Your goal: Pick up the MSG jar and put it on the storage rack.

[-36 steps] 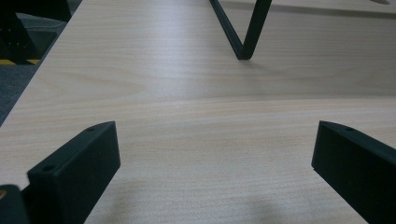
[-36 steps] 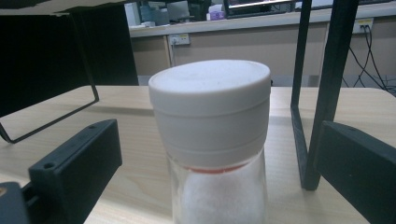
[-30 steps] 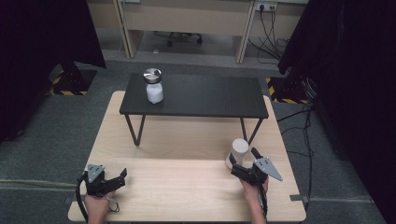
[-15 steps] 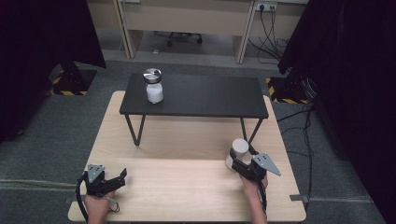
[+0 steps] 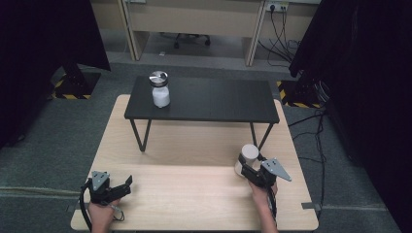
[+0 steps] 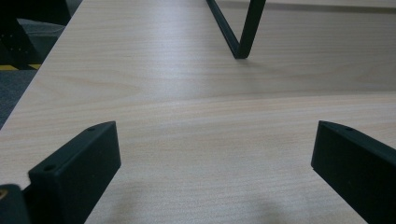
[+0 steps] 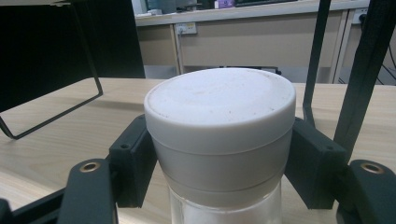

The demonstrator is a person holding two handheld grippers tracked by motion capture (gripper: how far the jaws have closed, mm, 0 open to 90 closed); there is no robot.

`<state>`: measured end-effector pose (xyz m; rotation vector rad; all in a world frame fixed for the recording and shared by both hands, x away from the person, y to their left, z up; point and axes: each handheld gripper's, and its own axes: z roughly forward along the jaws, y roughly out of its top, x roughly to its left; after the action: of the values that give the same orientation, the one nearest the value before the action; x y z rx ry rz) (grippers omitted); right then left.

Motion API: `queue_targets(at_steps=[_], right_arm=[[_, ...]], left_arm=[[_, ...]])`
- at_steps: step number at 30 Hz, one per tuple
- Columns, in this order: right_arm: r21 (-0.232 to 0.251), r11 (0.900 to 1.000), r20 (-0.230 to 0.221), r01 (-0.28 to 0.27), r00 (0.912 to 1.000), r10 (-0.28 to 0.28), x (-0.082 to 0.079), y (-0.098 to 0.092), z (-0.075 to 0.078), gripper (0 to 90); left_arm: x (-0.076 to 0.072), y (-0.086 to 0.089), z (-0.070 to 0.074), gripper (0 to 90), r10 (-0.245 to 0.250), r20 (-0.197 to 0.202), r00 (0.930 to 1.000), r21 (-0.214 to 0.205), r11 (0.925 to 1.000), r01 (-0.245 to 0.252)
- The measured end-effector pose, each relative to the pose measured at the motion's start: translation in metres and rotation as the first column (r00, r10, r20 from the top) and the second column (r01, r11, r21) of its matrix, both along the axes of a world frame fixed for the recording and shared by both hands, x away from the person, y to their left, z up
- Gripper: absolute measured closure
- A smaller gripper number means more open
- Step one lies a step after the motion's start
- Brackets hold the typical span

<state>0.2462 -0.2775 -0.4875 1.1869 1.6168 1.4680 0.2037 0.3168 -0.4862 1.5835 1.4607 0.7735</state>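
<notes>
Right gripper view: a white-lidded jar [image 7: 219, 140] was clamped between the jaws of the right gripper [image 5: 252, 167], above the wooden table [image 5: 194, 194]. Nearby, the left gripper [image 5: 116, 187] was held spread wide and empty. Farther off, a metal-lidded jar [image 5: 159, 90] was seen standing on the black bench [image 5: 218, 99].

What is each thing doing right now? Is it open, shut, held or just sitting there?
Left tool: open, holding nothing, low over the wooden table.
Right tool: shut on the white-lid jar, just under its lid.
White-lid jar: upright, lid on.
Metal-lid jar: upright, lid on, alone on the black table.
</notes>
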Motion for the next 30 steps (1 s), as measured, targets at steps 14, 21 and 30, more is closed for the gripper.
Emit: queue_targets(at_steps=[14, 21, 30], right_arm=[[-0.016, 0.9997, -0.040, 0.020, 0.9990, -0.021, -0.007, -0.002, 0.013, 33.3], [-0.017, 0.9995, -0.030, 0.026, 0.9992, -0.026, -0.011, -0.006, 0.022, 33.3], [-0.023, 0.9995, -0.025, 0.024, 0.9994, -0.024, -0.010, -0.007, 0.052, 33.3]], left_arm=[[0.001, 0.000, 0.001, 0.5, -0.007, -0.007, 1.0000, 0.005, 1.0000, 0.007], [0.001, 0.000, 0.001, 0.5, -0.008, -0.006, 0.9999, 0.004, 1.0000, 0.008], [0.001, 0.001, 0.001, 0.5, -0.010, -0.007, 0.9999, 0.003, 0.9999, 0.010]])
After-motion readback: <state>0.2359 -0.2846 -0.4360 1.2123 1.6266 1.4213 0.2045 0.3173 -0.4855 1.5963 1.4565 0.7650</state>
